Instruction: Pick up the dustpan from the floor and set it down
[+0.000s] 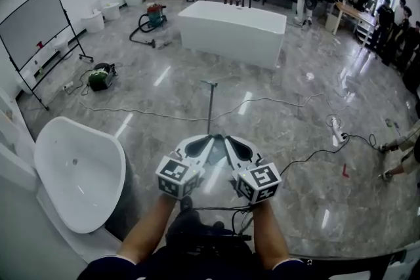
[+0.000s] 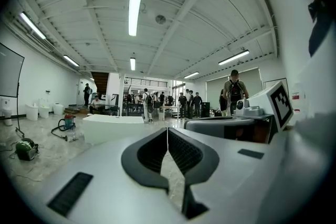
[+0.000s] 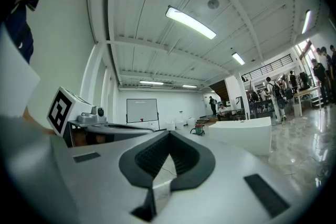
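Observation:
No dustpan body shows in any view. A thin dark upright rod (image 1: 209, 107) stands on the grey marble floor just beyond the gripper tips; I cannot tell whether it belongs to a dustpan. I hold both grippers side by side, about level, in front of my body. The left gripper (image 1: 211, 139) (image 2: 167, 131) is shut, its dark pads meeting with nothing between them. The right gripper (image 1: 226, 139) (image 3: 169, 134) is also shut and empty. Each gripper view shows the other gripper's body beside it.
A rectangular white bathtub (image 1: 233, 31) stands ahead, and an oval white tub (image 1: 79, 170) sits close on my left. A whiteboard (image 1: 36, 29), a vacuum cleaner (image 1: 152, 15) and a green device (image 1: 100, 77) are at the left. Cables (image 1: 289, 101) and a power strip (image 1: 338, 132) lie on the floor. People (image 1: 387, 23) stand at the back right.

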Demonstrator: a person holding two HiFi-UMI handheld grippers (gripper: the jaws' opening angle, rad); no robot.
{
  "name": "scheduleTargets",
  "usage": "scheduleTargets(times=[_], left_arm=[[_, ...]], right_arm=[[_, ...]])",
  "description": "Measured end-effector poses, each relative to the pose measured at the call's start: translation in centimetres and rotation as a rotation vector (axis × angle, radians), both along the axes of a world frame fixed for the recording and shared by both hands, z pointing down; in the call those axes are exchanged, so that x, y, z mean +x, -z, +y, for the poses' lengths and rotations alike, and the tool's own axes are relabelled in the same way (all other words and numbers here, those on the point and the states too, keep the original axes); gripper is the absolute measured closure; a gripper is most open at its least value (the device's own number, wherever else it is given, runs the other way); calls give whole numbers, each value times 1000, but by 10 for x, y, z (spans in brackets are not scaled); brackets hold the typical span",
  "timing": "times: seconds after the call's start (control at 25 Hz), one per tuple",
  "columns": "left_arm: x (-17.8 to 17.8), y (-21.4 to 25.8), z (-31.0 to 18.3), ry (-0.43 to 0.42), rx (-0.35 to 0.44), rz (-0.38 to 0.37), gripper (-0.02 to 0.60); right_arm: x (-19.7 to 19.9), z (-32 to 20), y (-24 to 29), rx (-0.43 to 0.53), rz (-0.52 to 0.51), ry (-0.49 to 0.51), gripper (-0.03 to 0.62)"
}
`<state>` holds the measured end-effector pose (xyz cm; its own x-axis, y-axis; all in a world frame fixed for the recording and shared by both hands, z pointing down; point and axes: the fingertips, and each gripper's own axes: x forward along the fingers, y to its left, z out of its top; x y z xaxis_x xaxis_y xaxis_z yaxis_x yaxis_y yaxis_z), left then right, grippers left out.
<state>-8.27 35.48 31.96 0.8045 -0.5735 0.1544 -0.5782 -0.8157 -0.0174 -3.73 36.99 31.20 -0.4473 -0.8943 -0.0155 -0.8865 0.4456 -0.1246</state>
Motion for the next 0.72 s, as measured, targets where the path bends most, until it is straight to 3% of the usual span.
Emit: scheduleTargets(times=[0.4,0.72], left_arm=[[13,-16,-12,-25,-7,-2,568],[18,-29,-63,1,-25,-10,568]], right_arm=[[10,-12,-7,-14,-3,-10,588],[24,-56,-12,-38,-2,-23,588]])
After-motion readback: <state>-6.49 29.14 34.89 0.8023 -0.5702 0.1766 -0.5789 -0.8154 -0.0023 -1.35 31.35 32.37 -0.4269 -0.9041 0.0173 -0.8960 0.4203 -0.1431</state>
